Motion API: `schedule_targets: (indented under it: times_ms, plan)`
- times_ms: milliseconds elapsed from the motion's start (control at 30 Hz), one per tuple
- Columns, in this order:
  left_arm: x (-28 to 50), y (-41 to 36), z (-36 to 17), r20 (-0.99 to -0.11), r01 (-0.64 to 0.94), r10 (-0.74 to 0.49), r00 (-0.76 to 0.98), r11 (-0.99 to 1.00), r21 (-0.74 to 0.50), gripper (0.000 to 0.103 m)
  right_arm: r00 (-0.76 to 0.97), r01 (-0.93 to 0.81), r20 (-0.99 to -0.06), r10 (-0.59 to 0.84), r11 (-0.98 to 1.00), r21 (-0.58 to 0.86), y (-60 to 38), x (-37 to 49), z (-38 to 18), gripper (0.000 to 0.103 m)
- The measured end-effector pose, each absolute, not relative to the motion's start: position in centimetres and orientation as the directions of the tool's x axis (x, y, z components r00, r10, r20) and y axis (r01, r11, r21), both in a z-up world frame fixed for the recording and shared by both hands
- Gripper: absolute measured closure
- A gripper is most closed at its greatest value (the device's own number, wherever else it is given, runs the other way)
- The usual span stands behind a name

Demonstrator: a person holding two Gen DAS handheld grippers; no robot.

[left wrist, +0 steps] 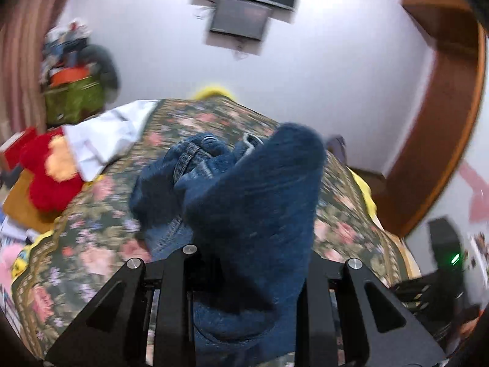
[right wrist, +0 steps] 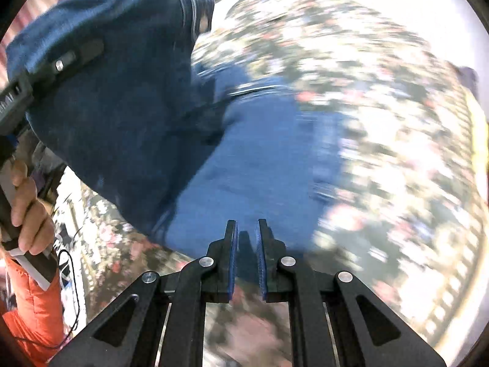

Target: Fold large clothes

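1. Two grippers are working on one garment: dark blue jeans (left wrist: 244, 183) are lying bunched on the floral bedspread (left wrist: 91, 238), with one part hoisted up off it.
2. Left gripper (left wrist: 247, 275) is pinching that raised denim, the cloth draping thickly over its jaws and hiding the pads.
3. Right gripper (right wrist: 247, 244) is hovering above the flat stretch of denim with its blue pads (right wrist: 233, 260) pressed near together and nothing showing between them.
4. Judging the fold, the left hand (right wrist: 27, 211) is wanting a smooth, level carry, so the lifted part lands square on the rest.
5. Right gripper is best used pinning or catching the lower edge, since heavy denim is likely sagging and twisting.
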State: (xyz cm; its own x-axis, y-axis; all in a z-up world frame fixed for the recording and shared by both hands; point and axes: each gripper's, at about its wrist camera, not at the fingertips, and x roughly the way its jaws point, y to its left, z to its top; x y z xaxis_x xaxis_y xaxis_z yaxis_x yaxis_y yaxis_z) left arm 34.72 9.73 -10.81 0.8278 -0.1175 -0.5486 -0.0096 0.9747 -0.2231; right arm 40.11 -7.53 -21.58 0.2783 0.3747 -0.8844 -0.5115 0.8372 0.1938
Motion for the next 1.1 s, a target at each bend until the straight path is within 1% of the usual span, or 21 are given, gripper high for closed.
schedule_targets:
  times_ms: [33,100,167,200,300,367,400,467,500,533,600,700,833,933,967,1000,1033,1100]
  plan:
    - [35.0,8.8,-11.0,-0.557,0.010,-0.133,0.820,0.976,-0.218,0.079,0.302,-0.490,-0.881,0.363,0.853,0.183,-9.2,39.9,-21.2,0.095]
    - [35.9,5.5,-12.3,-0.599,0.069,-0.178,0.781,0.977,-0.199,0.079,0.345,-0.436,-0.876,0.338,0.884,0.169,-12.6,39.3,-20.3,0.095]
    - [36.4,3.1,-13.9,-0.647,0.112,-0.193,0.738,0.980,-0.165,0.079,0.363,-0.390,-0.872,0.327,0.904,0.176,-15.3,38.7,-20.0,0.095]
    - [36.7,1.6,-15.1,-0.681,0.135,-0.188,0.708,0.982,-0.130,0.079,0.371,-0.368,-0.871,0.322,0.912,0.181,-16.6,38.4,-19.9,0.095]
    - [36.6,-1.1,-17.7,-0.741,0.180,-0.165,0.651,0.982,-0.060,0.078,0.377,-0.323,-0.872,0.311,0.927,0.191,-19.4,37.3,-19.9,0.095]
    - [36.2,-2.0,-19.1,-0.775,0.199,-0.146,0.615,0.980,-0.026,0.074,0.376,-0.309,-0.873,0.310,0.930,0.198,-20.4,36.5,-20.0,0.095]
    - [35.5,-2.3,-19.3,-0.778,0.205,-0.145,0.611,0.979,-0.022,0.069,0.378,-0.306,-0.873,0.307,0.932,0.196,-20.6,36.1,-20.0,0.095]
    - [34.5,-1.9,-19.2,-0.782,0.224,-0.178,0.598,0.973,-0.050,0.055,0.385,-0.306,-0.872,0.303,0.933,0.189,-20.9,35.3,-20.0,0.095]
    - [34.4,-1.7,-19.2,-0.785,0.233,-0.196,0.588,0.970,-0.068,0.046,0.388,-0.311,-0.870,0.305,0.932,0.188,-20.9,35.0,-19.8,0.095]
    - [34.0,-1.7,-19.0,-0.787,0.248,-0.221,0.576,0.965,-0.090,0.040,0.391,-0.317,-0.867,0.308,0.930,0.187,-21.0,34.7,-19.7,0.095]
    - [32.8,-1.6,-18.2,-0.789,0.264,-0.244,0.564,0.958,-0.108,0.038,0.403,-0.338,-0.859,0.316,0.924,0.181,-20.4,34.2,-18.9,0.095]
    - [30.9,-1.3,-16.9,-0.783,0.270,-0.242,0.573,0.958,-0.098,0.036,0.431,-0.379,-0.834,0.343,0.908,0.178,-19.0,34.0,-17.1,0.095]
    - [29.0,2.0,-14.7,-0.759,0.225,-0.247,0.603,0.965,-0.134,0.033,0.458,-0.453,-0.790,0.408,0.871,0.187,-16.0,34.1,-14.4,0.095]
    - [28.2,5.7,-13.5,-0.739,0.145,-0.190,0.647,0.981,-0.125,0.029,0.460,-0.498,-0.770,0.443,0.846,0.189,-13.5,34.5,-13.2,0.095]
    - [28.0,7.1,-13.2,-0.730,0.104,-0.148,0.667,0.989,-0.106,0.028,0.458,-0.515,-0.765,0.453,0.836,0.187,-12.5,34.6,-12.9,0.095]
    - [28.0,8.1,-13.0,-0.726,0.073,-0.116,0.678,0.993,-0.090,0.025,0.454,-0.531,-0.763,0.460,0.827,0.182,-11.4,34.9,-12.8,0.095]
    - [28.2,9.3,-13.1,-0.725,0.042,-0.086,0.683,0.996,-0.079,0.023,0.448,-0.548,-0.764,0.465,0.818,0.176,-10.1,35.2,-12.8,0.095]
    - [28.6,11.5,-13.9,-0.740,-0.018,-0.052,0.671,0.996,-0.086,0.023,0.432,-0.570,-0.774,0.462,0.805,0.163,-8.2,35.7,-13.5,0.095]
